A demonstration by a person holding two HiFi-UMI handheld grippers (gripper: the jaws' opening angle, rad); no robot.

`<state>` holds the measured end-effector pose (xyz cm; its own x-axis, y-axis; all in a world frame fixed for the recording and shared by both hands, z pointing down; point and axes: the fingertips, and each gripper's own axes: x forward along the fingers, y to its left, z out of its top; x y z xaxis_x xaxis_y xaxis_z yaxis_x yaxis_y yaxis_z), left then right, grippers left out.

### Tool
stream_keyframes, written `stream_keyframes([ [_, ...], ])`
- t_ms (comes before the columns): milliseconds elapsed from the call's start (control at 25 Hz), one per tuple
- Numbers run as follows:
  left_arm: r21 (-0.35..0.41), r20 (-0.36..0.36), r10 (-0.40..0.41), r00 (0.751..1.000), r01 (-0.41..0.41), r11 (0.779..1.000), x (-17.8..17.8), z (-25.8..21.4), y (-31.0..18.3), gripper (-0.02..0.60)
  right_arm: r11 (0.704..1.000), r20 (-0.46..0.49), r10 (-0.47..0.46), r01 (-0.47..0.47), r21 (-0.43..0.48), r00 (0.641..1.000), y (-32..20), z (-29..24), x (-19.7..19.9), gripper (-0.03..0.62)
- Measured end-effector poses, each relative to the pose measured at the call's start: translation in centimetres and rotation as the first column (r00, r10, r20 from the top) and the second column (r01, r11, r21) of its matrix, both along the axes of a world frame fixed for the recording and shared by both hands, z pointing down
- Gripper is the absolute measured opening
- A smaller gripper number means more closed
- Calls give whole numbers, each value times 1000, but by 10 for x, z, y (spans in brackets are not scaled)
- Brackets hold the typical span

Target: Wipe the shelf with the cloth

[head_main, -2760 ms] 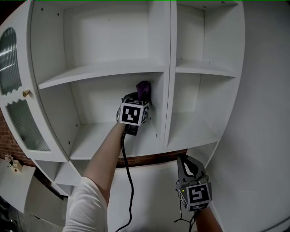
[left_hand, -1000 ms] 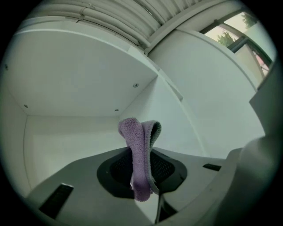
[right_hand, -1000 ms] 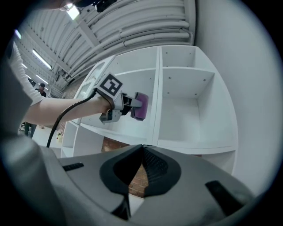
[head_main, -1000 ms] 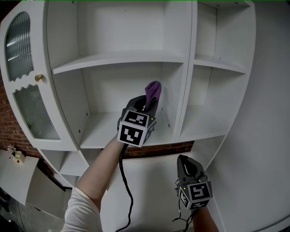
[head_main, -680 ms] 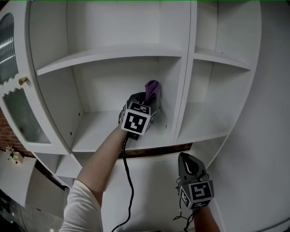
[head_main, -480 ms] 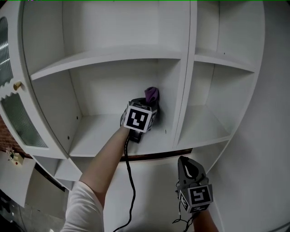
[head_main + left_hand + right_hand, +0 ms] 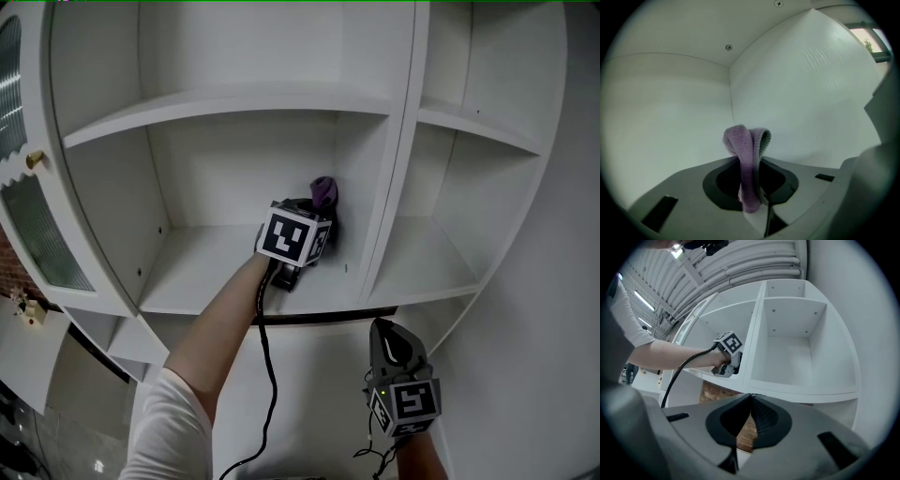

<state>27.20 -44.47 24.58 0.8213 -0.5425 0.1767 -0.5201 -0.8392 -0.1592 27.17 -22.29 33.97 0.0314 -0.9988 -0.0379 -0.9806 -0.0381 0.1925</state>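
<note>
Inside a white cabinet, the left claw [image 7: 319, 210] reaches to the far right corner of the middle shelf [image 7: 202, 272], its jaws clamped on a folded purple cloth [image 7: 324, 191]. The fold stands up out of the jaws, close to where the back wall meets the upright divider [image 7: 392, 159]. Whether the fabric touches either surface cannot be told.

The right claw [image 7: 391, 343] hangs low and near, below the shelf and well apart from the work, with its jaws together on nothing.

The wiping step appears to be in hand, with the cloth at the corner rather than flat on the board. The next move likely calls for tipping the cloth down until it presses on the shelf, then drawing it left and toward the near edge, with the grip firm enough that the fold does not slip out.
</note>
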Motion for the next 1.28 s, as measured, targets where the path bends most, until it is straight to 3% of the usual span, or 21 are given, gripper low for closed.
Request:
stream_keyframes([
  [520,0,-7,88,996,-88,996,-25,0,89,89,1000,-16,8,-7,8,1000,35,-6,-24,5],
  [680,-24,-62,122,991,-123,992,-35,-2,121,89,1000,-18,4,-4,13,1000,50,-5,-38,5],
  [1040,36,-103,179,978,-176,984,-57,3,179,89,999,-5,31,-31,-15,999,78,7,-56,5],
  [1280,146,-131,168,977,-149,978,-81,-8,200,89,998,-2,57,-57,-29,998,92,14,-64,5],
])
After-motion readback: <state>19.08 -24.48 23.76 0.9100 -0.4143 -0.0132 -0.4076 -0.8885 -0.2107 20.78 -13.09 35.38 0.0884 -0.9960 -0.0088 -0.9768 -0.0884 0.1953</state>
